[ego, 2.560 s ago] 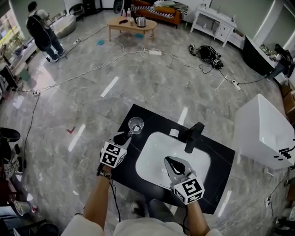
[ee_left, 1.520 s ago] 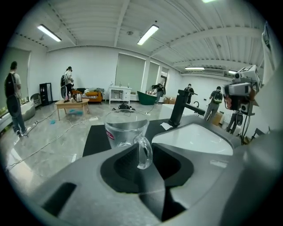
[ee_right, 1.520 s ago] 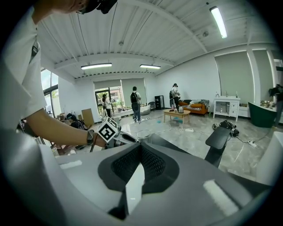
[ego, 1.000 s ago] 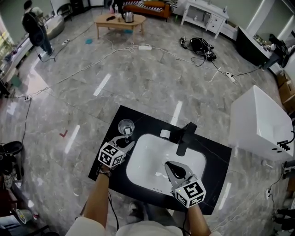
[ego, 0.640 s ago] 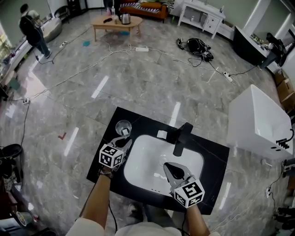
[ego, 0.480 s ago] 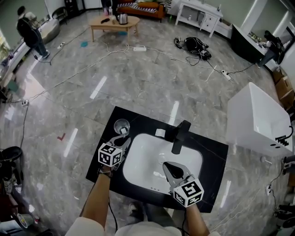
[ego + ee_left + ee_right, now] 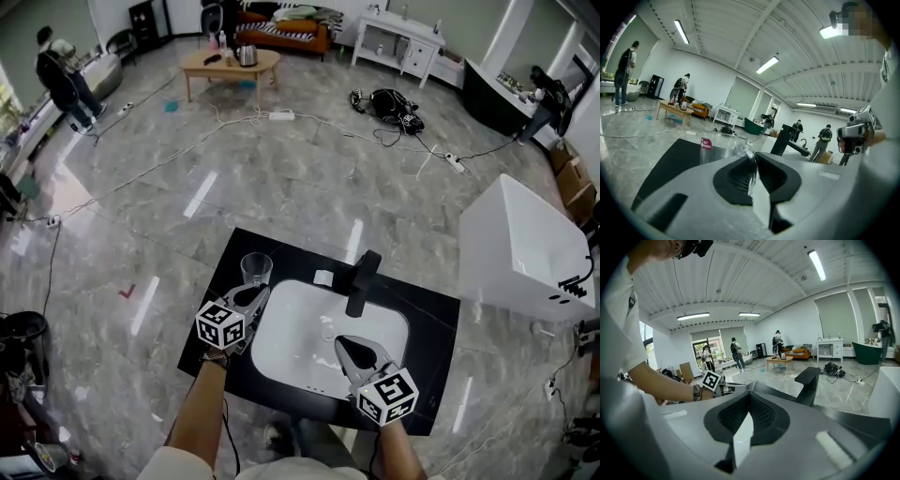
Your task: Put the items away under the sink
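Left gripper [image 7: 752, 161]: jaws have just been closing, now pinching one wall of the glass [image 7: 256, 268] at the surface's [image 7: 427, 314] far-left corner. Right gripper [image 7: 354, 349]: closed, empty, over the sink [image 7: 291, 333]. Risk: with so thin a rim pinch, the glass may swing, slip or crack.

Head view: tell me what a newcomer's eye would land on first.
The white sink basin set in a black countertop stands out on the grey floor, with a black faucet at its far edge. Left of it, the left tool, whose jaws have just been closing, pinches the rim of a clear glass; the right tool hovers shut over the basin.
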`<state>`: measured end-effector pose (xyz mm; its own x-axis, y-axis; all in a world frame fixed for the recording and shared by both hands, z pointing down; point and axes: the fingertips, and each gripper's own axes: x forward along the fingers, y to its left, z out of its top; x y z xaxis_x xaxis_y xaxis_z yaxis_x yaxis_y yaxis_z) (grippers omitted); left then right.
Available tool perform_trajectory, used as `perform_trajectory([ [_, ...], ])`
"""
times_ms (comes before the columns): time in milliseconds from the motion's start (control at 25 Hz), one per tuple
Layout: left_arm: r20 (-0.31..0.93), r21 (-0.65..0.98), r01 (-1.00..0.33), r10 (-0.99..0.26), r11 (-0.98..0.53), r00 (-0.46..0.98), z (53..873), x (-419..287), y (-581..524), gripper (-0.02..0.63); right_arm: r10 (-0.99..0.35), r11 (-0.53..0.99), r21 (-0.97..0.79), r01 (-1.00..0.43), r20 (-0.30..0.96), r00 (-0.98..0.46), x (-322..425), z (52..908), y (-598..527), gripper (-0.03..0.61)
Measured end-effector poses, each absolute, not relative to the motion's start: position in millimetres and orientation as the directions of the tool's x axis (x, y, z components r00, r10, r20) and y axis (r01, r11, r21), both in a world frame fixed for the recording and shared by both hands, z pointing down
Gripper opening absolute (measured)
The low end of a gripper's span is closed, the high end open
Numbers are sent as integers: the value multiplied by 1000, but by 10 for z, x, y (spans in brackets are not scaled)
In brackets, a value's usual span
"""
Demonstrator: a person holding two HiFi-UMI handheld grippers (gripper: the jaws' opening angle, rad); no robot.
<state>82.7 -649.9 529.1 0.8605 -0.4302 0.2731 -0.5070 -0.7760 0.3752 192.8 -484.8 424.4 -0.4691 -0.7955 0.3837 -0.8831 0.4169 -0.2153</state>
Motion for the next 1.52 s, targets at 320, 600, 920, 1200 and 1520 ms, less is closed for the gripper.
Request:
perform_trajectory([
  [320, 189, 384, -457, -416, -802, 890, 4873, 841, -6295, 25, -807, 397, -237, -887, 371, -460, 1935, 4125, -4705, 8],
  [600, 157, 355, -445, -416, -822, 896, 4444, 835, -6066, 25, -827, 410, -221, -885, 318, -463, 1894, 3855, -4555, 8],
  [920, 133, 316, -427, -406, -847, 904, 4120, 795, -5578, 25, -849, 412, -199, -890, 270, -453, 1840, 3569, -4185, 8],
  [1200, 87, 340, -396, -391, -853, 916, 3826, 694, -5012, 25, -869, 414, -203, -887, 203, -452, 1761, 3272, -3797, 8],
  [1520, 38, 276, -347, -351, -896, 936, 3463, 527, -4326, 25, -866, 442, -175, -880, 173, -469, 1502, 3065, -3355, 8],
])
